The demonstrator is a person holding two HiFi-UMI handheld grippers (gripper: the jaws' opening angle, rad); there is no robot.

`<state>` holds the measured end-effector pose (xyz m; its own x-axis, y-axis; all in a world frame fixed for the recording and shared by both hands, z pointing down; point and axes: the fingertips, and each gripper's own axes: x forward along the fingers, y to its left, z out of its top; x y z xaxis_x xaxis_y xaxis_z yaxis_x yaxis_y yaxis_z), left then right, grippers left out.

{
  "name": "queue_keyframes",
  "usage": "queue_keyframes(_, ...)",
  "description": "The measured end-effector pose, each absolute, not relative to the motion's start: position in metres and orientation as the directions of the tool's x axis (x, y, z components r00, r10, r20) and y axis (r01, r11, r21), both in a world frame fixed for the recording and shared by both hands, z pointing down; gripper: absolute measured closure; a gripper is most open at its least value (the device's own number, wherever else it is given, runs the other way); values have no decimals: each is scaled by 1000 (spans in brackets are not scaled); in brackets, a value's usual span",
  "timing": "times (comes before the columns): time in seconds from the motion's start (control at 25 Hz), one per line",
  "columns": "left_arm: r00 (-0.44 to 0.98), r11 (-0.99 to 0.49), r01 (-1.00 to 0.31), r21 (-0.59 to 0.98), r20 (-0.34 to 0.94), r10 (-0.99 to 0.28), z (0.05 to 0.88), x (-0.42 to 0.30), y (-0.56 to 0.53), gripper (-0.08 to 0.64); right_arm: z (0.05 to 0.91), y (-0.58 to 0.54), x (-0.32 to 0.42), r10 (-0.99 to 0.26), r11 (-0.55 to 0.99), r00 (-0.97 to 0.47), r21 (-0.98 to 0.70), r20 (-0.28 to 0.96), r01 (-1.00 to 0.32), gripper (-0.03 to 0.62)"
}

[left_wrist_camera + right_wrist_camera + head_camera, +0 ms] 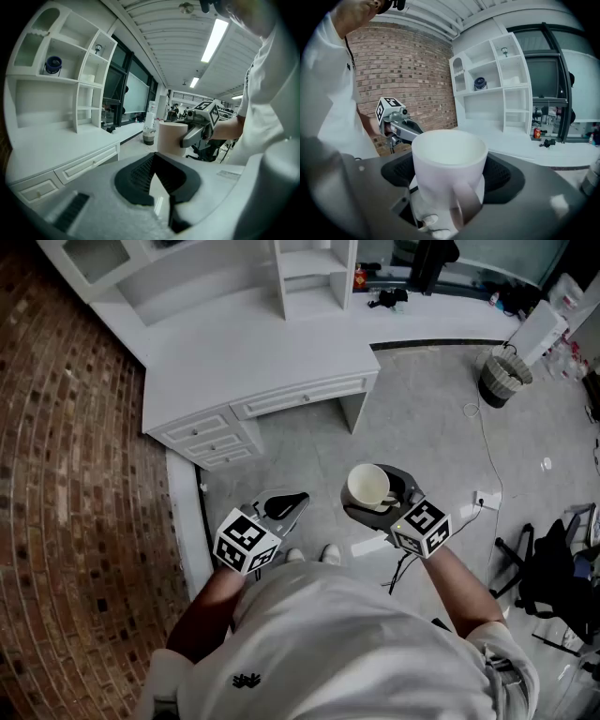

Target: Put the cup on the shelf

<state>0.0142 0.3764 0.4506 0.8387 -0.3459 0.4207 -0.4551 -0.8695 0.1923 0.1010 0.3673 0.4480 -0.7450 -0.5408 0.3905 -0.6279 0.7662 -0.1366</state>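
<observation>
1. Right gripper (450, 158) clamped on a white cup (447, 180). Dark pads pressed against its two sides, jaws set wide.
2. Cup upright, mouth up, handle (465, 206) turned back toward the gripper's own camera.
3. From the head view: cup in mid-air over the grey floor (422, 427), in front of the person's torso. Well apart from the white table (253, 352) and from the shelf (314, 277) standing at the table's back.
4. Left gripper (152, 157) closed tip to tip, nothing between the jaws. Held to the cup's left, near but not touching it.
5. From the left gripper view: cup's plain side toward the camera, one jaw of the right gripper lying along it.
6. Marker cubes of both grippers nearest the person, bare forearms behind them, white shirt (375, 643) below.
7. Shelf white, with open compartments in several tiers. A dark blue object (53, 64) in one upper compartment, kind not clear.
8. Drawers (211, 442) along the table's front, all shut.
9. Brick wall (66, 474) to the left of the table. A basket (503, 376) on the floor at the far right, well apart from the cup.
</observation>
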Motion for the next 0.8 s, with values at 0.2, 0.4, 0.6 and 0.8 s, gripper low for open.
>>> queue_keyframes(0.2,834,-862,-467,198,423,-354,451,24,373,554,451,361,112,-532,773,-747,-133,399,-621,155)
queue_keyframes(0.4,825,-853,-482,199,430,-366,454,37,367,554,456,351,124,-506,783,-765,-160,398,-601,155)
queue_keyframes(0.6,817,-852,-492,179,433,-381,452,48,360,554,463,338,134,-471,795,-780,-183,412,-578,155)
queue_keyframes(0.8,821,-858,-479,185,439,-364,457,51,347,554,465,310,141,-479,784,-771,-192,419,-591,155)
